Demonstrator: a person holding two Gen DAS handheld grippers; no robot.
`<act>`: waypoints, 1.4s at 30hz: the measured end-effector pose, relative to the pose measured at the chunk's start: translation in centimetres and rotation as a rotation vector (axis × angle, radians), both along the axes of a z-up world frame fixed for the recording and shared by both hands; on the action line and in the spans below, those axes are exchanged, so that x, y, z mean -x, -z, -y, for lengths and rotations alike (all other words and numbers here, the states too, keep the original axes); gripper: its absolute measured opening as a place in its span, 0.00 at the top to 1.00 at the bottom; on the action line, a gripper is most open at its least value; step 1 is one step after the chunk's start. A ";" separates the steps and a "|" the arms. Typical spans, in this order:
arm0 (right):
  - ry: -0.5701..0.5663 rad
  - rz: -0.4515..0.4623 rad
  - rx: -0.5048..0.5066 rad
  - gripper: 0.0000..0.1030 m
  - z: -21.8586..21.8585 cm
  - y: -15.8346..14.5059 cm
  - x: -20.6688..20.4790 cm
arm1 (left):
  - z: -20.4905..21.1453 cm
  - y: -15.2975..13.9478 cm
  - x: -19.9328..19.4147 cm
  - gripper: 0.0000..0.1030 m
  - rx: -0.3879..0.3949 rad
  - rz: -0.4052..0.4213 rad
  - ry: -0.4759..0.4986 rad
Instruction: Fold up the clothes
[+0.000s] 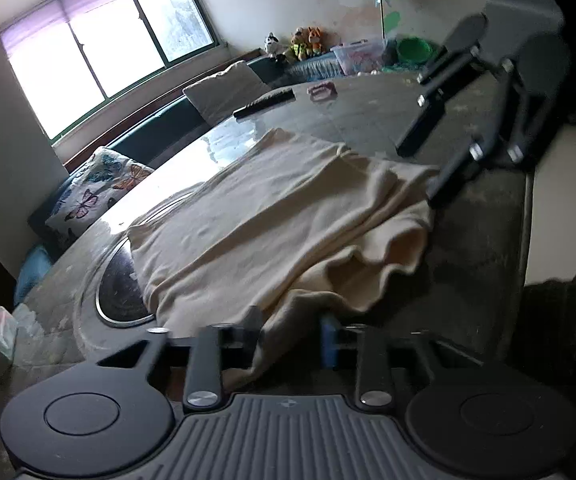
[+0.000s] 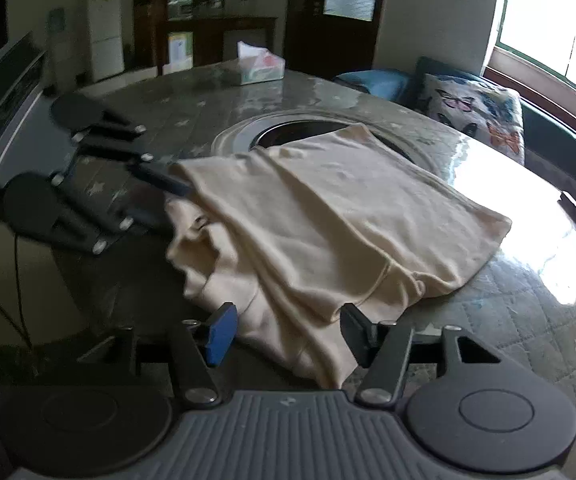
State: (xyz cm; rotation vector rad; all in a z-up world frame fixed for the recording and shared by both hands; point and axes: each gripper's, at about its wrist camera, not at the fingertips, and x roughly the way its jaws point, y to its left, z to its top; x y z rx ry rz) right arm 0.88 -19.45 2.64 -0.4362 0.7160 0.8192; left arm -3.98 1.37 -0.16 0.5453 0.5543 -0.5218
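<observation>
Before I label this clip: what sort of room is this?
Most likely a home living or dining room: a cream garment lies on a large table, with a butterfly cushion on window seating and stuffed toys along the wall.

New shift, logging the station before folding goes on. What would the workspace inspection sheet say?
Surface: glossy table with a round inset.
Job's things: cream garment, partly folded, covering part of the inset.
Clutter: tissue box, remote, small pink item.
Grippers: left gripper has cloth between its fingers, grip unclear; right gripper is open over the garment's near edge.
Cables: thin dark cable beside the table.
Surroundings: butterfly cushion, window, plush toys.
</observation>
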 end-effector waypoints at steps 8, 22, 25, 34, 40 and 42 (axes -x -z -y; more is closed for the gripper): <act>-0.095 0.087 0.015 0.29 -1.3 0.5 1.0 | -0.7 -3.0 -3.2 0.91 0.152 0.006 -0.058; 0.036 -0.095 -0.124 0.88 -1.2 1.4 -4.5 | -1.7 -2.5 -4.1 0.86 0.152 -0.021 -0.079; 0.063 -0.137 -0.193 0.90 -0.6 0.5 -5.3 | -2.0 -2.0 -2.8 0.64 0.123 -0.008 -0.091; 0.080 -0.104 -0.234 0.91 -0.7 -1.3 -6.3 | -2.4 0.3 -0.9 0.58 -0.044 0.094 -0.129; 0.106 -0.091 -0.242 0.91 -0.5 -1.4 -5.9 | -2.7 1.2 -1.9 0.82 -0.093 0.108 -0.103; 0.115 -0.085 -0.249 0.92 -0.2 -1.5 -5.5 | -3.0 0.7 -1.7 0.89 -0.071 0.111 -0.106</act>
